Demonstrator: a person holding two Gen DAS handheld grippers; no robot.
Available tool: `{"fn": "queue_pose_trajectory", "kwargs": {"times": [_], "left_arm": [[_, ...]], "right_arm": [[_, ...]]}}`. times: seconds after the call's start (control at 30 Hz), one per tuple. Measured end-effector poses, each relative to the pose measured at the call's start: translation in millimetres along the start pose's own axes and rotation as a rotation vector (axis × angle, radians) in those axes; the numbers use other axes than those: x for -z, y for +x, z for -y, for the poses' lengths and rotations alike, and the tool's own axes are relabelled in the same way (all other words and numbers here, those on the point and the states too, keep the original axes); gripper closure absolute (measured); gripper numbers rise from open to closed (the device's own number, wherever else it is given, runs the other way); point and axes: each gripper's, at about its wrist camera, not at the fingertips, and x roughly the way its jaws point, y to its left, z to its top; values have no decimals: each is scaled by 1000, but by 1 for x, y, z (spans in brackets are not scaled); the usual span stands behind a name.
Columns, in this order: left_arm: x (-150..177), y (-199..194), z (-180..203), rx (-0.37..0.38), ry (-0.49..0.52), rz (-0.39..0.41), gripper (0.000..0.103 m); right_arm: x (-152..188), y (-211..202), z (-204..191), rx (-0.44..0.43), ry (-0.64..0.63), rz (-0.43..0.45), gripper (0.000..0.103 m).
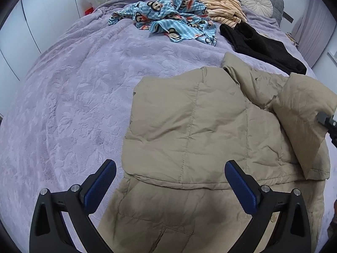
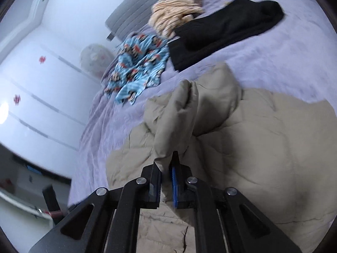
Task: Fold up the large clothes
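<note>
Two tongs: my right tongs (image 2: 166, 168) pinch the jacket (image 1: 189, 126) sleeve; left tongs (image 1: 170, 181) gape empty above it. Puffy, soft, slippery, so I grip seams.

Blurred wardrobe (image 2: 38, 80), perhaps; jacket (image 1: 189, 126) cropped

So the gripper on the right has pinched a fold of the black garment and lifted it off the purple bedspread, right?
Not the black garment; that lies untouched further up the bed. The right wrist view shows the right gripper shut on a fold of the tan padded jacket, raised off the purple bedspread.
</note>
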Motion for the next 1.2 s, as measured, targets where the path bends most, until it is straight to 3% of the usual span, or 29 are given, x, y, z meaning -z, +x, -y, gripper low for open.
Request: {"fn": "queue_pose_trajectory", "kwargs": {"times": [0.1, 0.17, 0.23, 0.4, 0.57, 0.73, 0.77, 0.8, 0.83, 0.9, 1.03, 1.2], "left_arm": [[-4, -1, -8, 11, -30, 1, 0], [-6, -1, -12, 36, -49, -2, 0], [-8, 0, -14, 83, -70, -12, 0], [-12, 3, -6, 247, -90, -45, 0], [-18, 15, 19, 430, -86, -104, 0], [-24, 51, 62, 472, -63, -178, 2], [-25, 58, 71, 471, -58, -187, 7], [-27, 64, 80, 477, -49, -200, 26], [-28, 70, 89, 493, -38, -225, 53], [-29, 79, 104, 488, -32, -274, 87], [-32, 53, 110, 437, 1, -187, 87], [-26, 35, 84, 348, 32, -125, 87]], "right_arm": [[20, 29, -32, 49, -147, -108, 92], [34, 48, -40, 64, -185, -172, 92], [44, 62, -40, 69, -179, -224, 85], [52, 61, -28, 43, -127, -259, 36], [54, 23, 0, 13, -30, -227, 36], [78, -17, 65, -45, 234, -221, 36], [84, -23, 78, -55, 285, -217, 36], [90, -30, 91, -62, 335, -210, 36], [96, -35, 106, -61, 392, -197, 36], [104, -45, 130, -51, 474, -169, 36], [101, -62, 170, -63, 600, -60, 36], [76, -87, 200, 10, 610, 85, 36]]}}
